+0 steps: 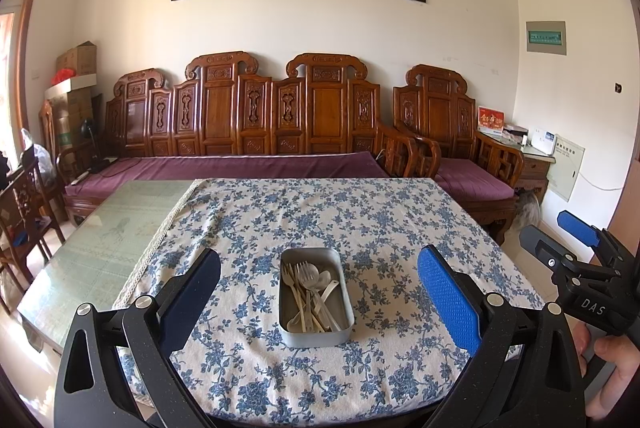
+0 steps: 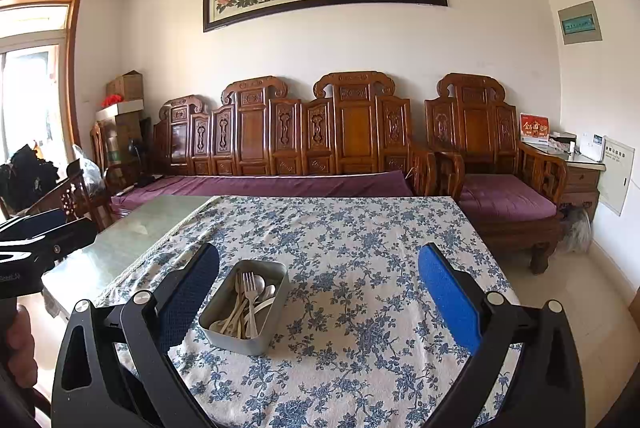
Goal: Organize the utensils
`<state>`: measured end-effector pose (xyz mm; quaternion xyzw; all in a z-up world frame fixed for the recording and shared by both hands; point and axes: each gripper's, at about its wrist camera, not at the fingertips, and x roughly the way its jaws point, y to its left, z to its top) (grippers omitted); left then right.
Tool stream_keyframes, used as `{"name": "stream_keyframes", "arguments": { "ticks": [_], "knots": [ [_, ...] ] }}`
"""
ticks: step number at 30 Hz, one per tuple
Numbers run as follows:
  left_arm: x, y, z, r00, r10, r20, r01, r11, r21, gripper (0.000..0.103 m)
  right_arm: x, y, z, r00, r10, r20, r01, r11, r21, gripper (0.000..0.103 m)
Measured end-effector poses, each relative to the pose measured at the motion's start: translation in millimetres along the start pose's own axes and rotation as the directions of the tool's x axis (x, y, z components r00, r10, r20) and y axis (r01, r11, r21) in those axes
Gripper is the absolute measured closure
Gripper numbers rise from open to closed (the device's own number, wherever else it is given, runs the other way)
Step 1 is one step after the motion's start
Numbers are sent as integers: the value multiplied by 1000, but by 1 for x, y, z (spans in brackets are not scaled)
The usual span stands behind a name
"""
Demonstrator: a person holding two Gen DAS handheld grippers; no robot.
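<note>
I see the metal tin (image 1: 316, 298) of forks and spoons (image 1: 310, 292) resting on the flowered cloth (image 1: 360, 220) of the desk, with bare cloth on every side of the tin and the desk's near edge just below it. My left tongs (image 1: 318, 298) stand spread wide, framing the tin without touching it. My right tongs (image 2: 318, 302), also spread and empty, hover right of the tin; a hand (image 1: 616, 360) grips their handle.
</note>
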<state>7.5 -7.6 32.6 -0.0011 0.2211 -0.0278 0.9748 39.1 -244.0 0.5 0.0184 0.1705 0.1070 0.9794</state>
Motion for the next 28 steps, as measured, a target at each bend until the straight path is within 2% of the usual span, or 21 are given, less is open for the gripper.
{"name": "stream_keyframes", "arguments": {
  "ticks": [28],
  "knots": [
    [2,-1,-1,1000,-4,-9,4,1000,11,8,0,1,0,1000,2,0,-2,1000,2,3]
  ]
}}
